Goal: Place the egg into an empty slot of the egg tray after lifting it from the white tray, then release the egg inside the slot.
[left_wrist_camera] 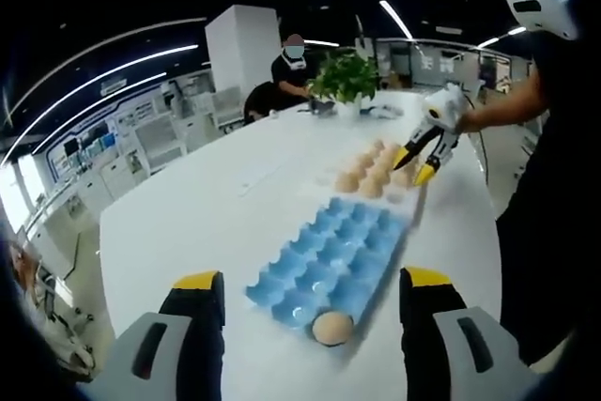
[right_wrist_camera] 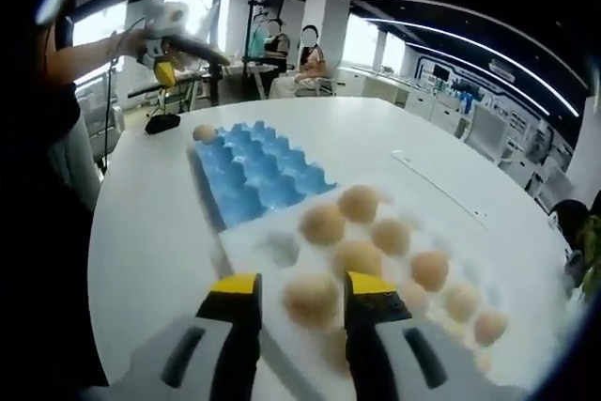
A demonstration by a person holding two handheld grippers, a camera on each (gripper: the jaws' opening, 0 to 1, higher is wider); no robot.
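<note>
Blue egg tray [right_wrist_camera: 252,174] held one egg [right_wrist_camera: 203,132] at its corner slot, while right gripper [right_wrist_camera: 299,305], jaws spread, straddled another egg [right_wrist_camera: 311,299] in white tray [right_wrist_camera: 254,249], not yet lifted; left gripper [left_wrist_camera: 308,302] spread, empty.

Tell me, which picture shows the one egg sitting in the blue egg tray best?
The left gripper view. There the single tan egg sits close and large in a corner slot of the blue moulded egg tray, between that gripper's jaws. In the right gripper view the same egg is small and far off, at the tray's far corner.
</note>
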